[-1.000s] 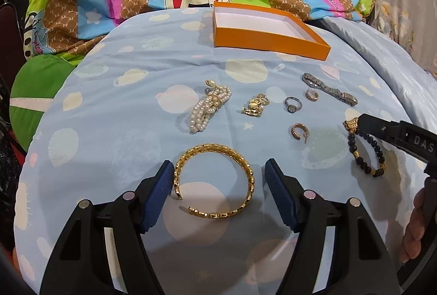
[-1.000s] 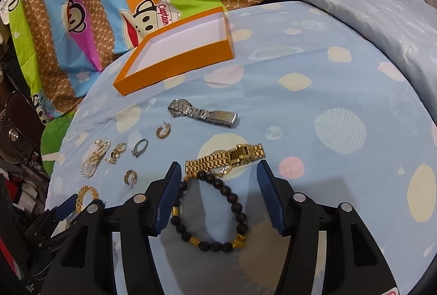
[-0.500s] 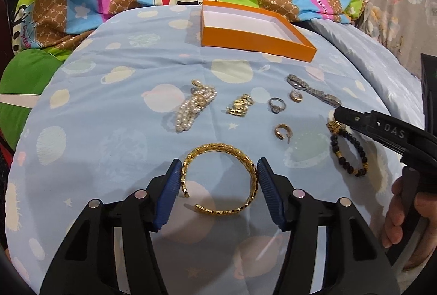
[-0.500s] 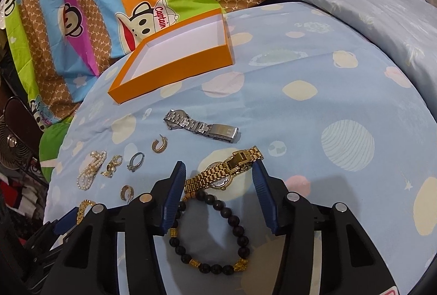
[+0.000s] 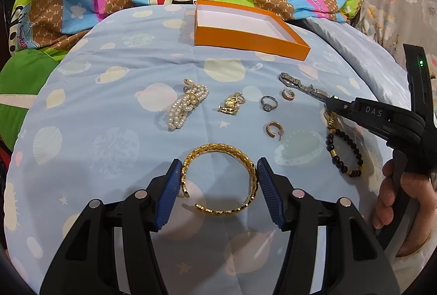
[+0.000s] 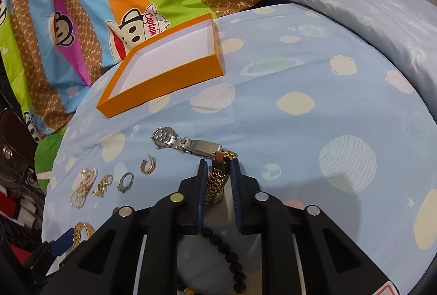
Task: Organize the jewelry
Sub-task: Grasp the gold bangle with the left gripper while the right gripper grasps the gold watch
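A gold bangle (image 5: 218, 147) lies on the blue planet-print cloth, and my left gripper (image 5: 218, 175) is shut on it, one blue pad against each side. My right gripper (image 6: 218, 172) is closing on a gold watch (image 6: 217, 180); the band stands bunched upright between its pads. In the left wrist view the right gripper (image 5: 331, 101) comes in from the right, tips on the gold watch (image 5: 332, 120). A black bead bracelet (image 5: 344, 153) lies just behind those tips. The orange box (image 5: 245, 38), white inside and empty, sits at the far edge.
Between the grippers and the box lie a silver watch (image 5: 300, 85), a pearl bracelet (image 5: 185, 106), a gold charm (image 5: 230, 104), a ring (image 5: 269, 103) and two hoop earrings (image 5: 288, 93). A person's hand (image 5: 396, 199) holds the right gripper. A striped monkey-print blanket lies behind.
My left jaws closed in until they met the bangle. My right gripper slid forward from the bead bracelet to the gold watch, and its jaws closed, pushing the band upright.
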The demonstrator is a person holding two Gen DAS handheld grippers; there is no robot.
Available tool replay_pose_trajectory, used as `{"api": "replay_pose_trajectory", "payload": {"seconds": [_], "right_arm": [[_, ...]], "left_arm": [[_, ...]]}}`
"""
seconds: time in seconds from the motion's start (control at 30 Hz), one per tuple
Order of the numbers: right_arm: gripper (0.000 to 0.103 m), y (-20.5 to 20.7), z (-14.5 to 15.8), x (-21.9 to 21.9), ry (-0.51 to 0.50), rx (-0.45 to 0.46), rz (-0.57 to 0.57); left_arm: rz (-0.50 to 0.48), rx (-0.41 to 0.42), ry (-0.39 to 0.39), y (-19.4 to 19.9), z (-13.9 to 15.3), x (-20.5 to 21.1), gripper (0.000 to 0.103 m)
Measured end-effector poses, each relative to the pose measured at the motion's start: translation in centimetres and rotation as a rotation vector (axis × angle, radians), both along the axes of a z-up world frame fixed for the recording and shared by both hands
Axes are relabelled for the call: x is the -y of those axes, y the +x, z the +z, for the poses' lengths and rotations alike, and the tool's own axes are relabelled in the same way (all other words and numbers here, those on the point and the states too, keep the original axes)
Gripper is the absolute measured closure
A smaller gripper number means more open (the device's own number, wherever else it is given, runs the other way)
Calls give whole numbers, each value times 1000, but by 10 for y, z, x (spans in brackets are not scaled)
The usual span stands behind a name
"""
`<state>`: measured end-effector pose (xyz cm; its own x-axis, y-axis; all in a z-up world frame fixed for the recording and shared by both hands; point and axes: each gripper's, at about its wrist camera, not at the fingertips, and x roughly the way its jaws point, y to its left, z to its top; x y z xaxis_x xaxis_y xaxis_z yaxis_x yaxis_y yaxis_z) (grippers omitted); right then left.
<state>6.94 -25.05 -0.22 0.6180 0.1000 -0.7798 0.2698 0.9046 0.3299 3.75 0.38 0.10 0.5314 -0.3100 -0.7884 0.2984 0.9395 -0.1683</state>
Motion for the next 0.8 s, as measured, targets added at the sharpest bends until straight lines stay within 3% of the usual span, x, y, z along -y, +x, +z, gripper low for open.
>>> {"api": "replay_pose_trajectory", "payload": {"seconds": [0.2,0.43,0.6,0.8], "right_arm": [[93,-12,21,3,75,50,36],[93,-1,71,-1,54,121,126],[93,40,101,2,51,160,193],[93,122,132,4,6,205,232]], "left_arm": [[6,3,-12,0,8,-7,48],[-30,0,-59,13,32,-17,48],[-64,53,-53,36,62,-16,48],[-111,108,-55,101,96,0,48]]}}
